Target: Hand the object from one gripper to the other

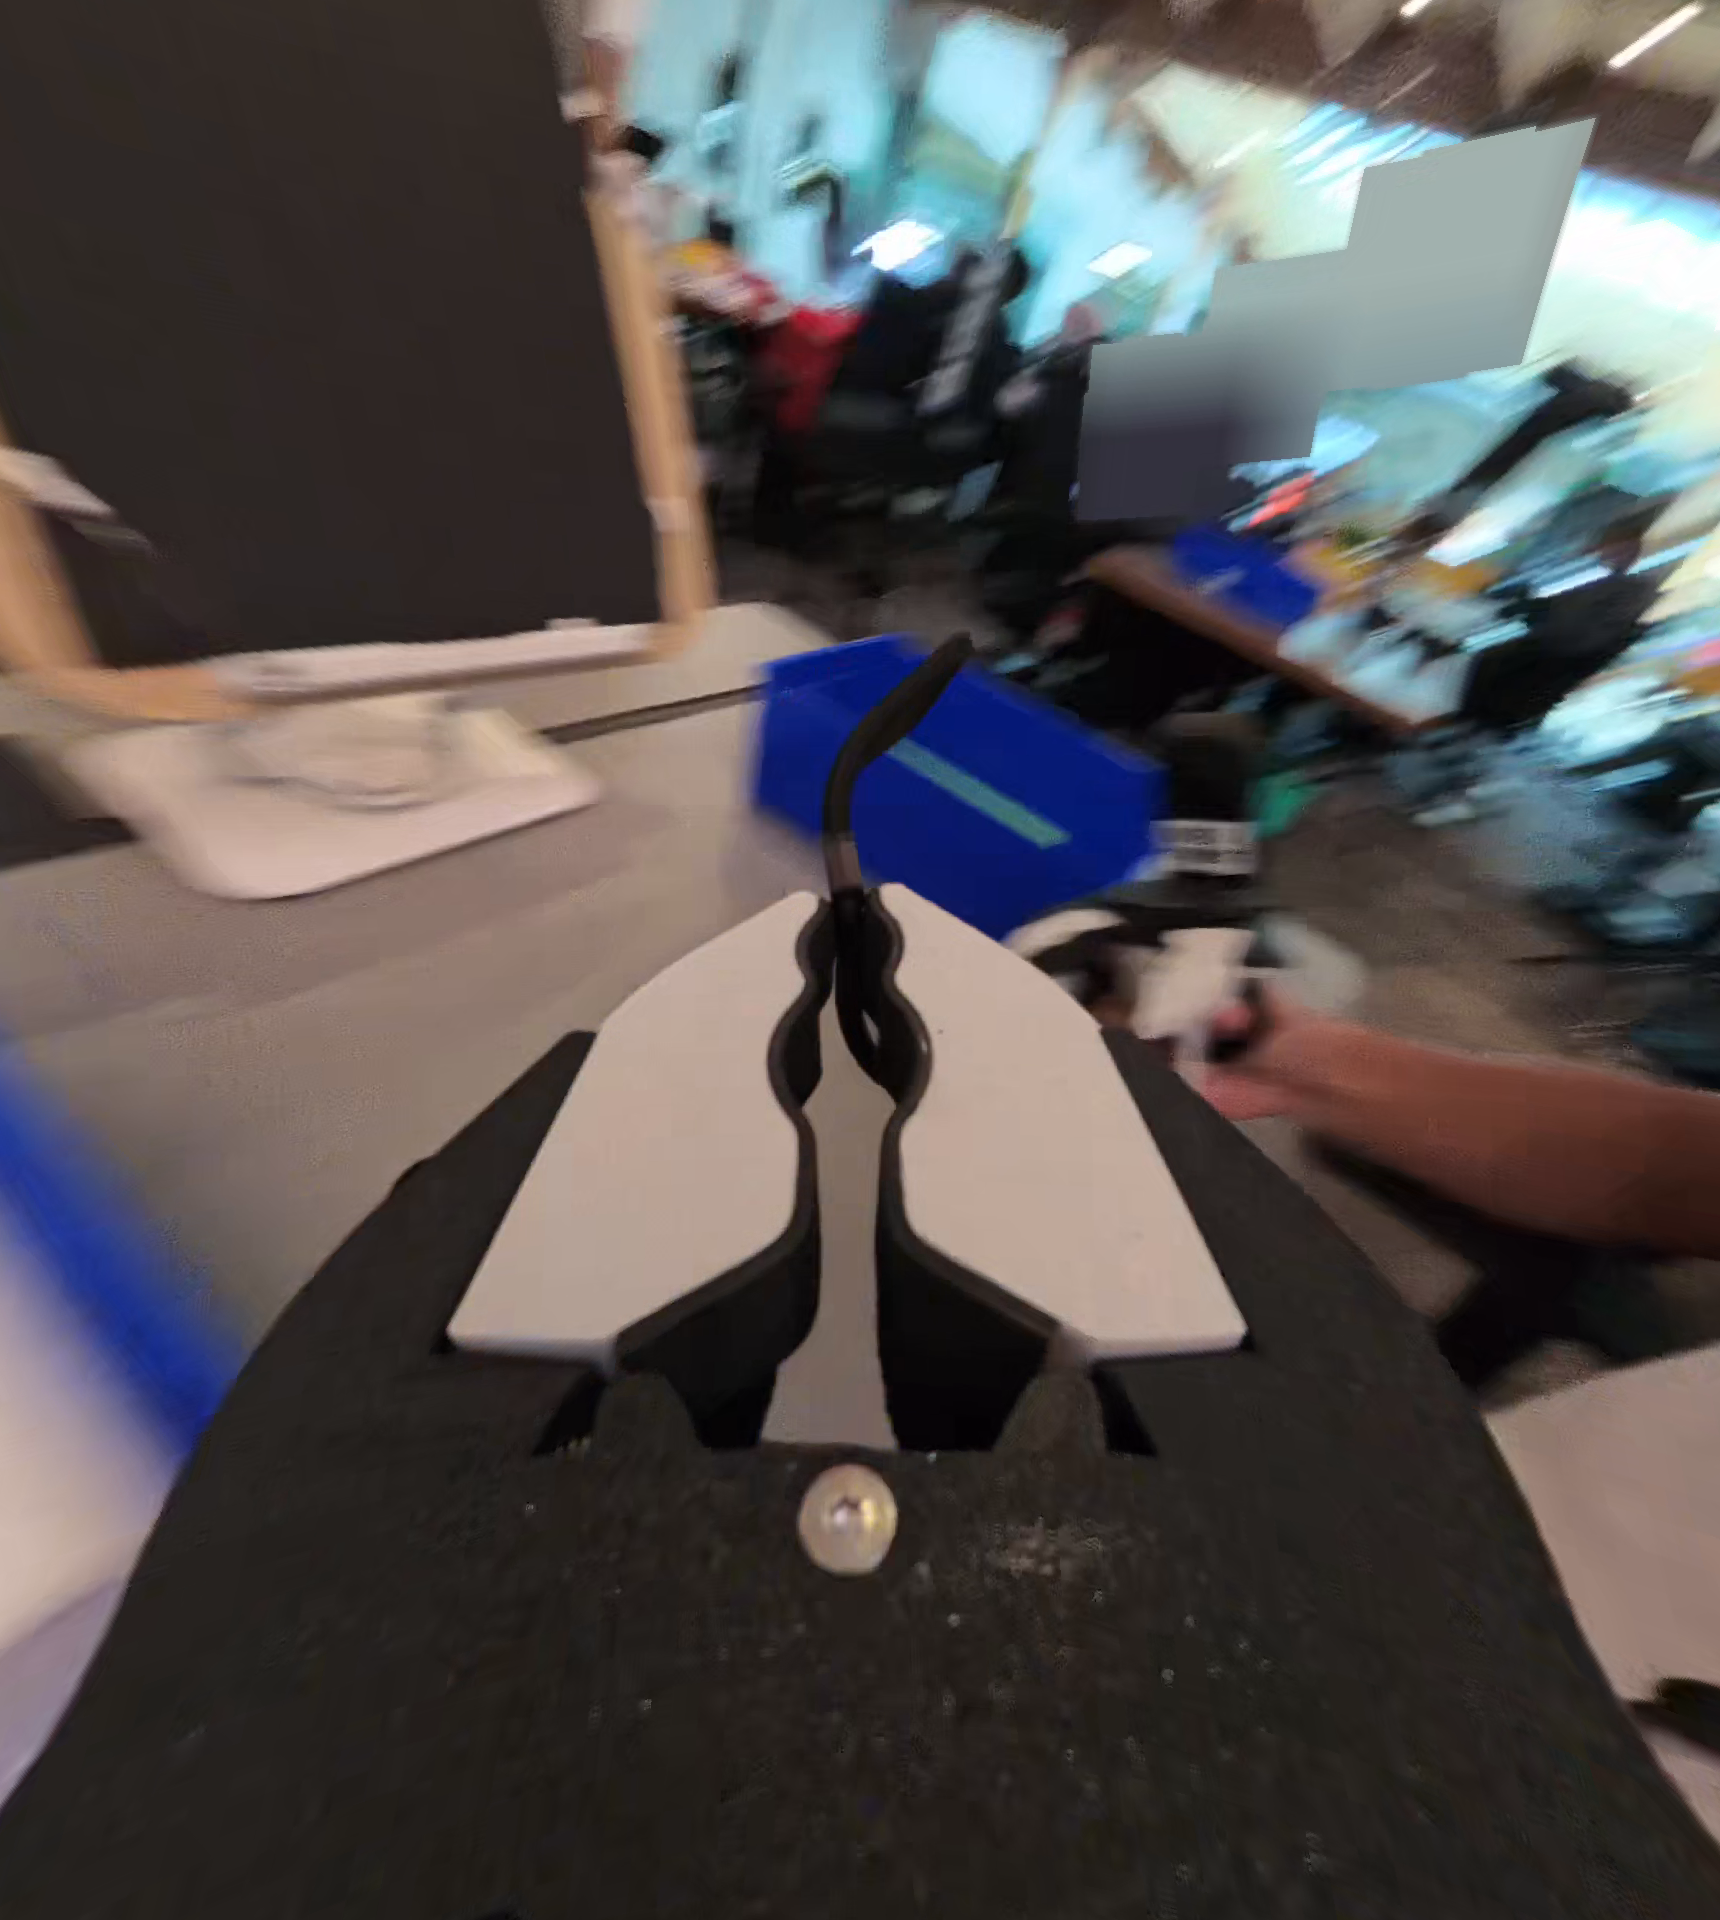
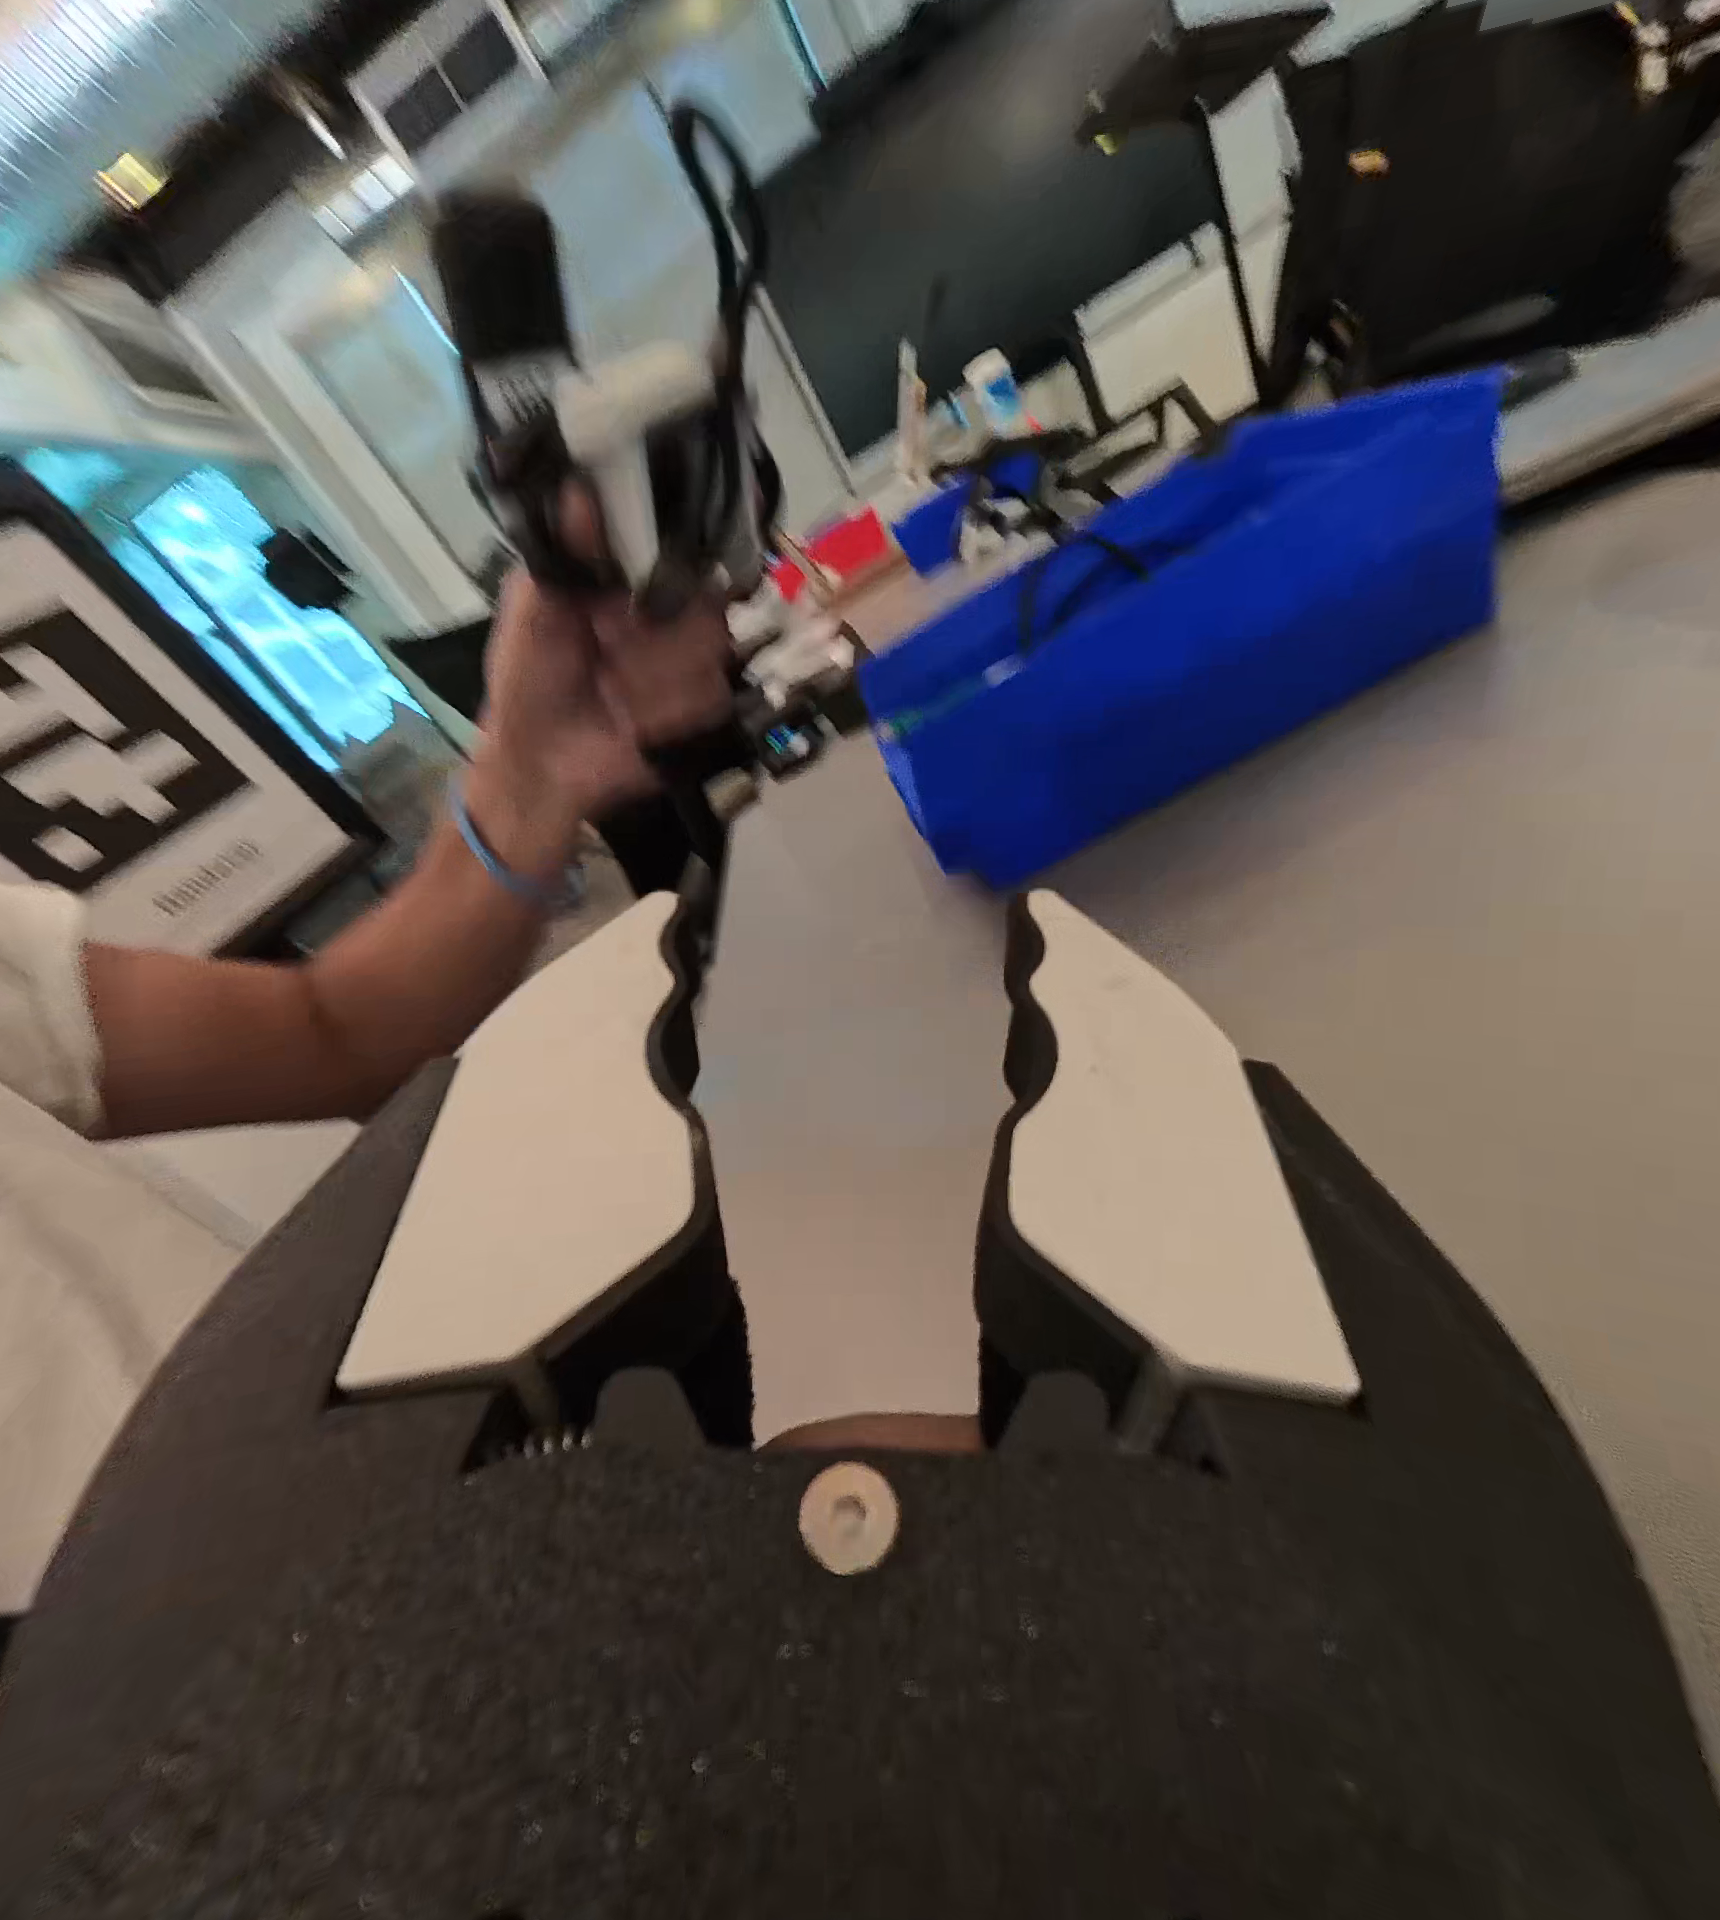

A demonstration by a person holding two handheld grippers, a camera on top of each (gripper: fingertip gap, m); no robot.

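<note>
The jaws of the left gripper (image 1: pixel 851 904) are pressed nearly together on one thin black cable-like object (image 1: pixel 871 769), which is pinched at the tips and curves up and to the right out of them. The jaws of the right gripper (image 2: pixel 851 914) stand wide apart with nothing between them, only the grey desk (image 2: pixel 1458 935) showing through the gap. In the right wrist view the left gripper appears farther off, raised in the person's hand (image 2: pixel 575 686), with the black object looping above it, though blur hides the detail. One blue bin (image 2: pixel 1199 644) sits on the desk beyond both grippers. One white flat stand (image 1: pixel 336 790) with a wooden frame rests on the desk to the left, and one forearm (image 1: pixel 1521 1153) reaches in from the right.
</note>
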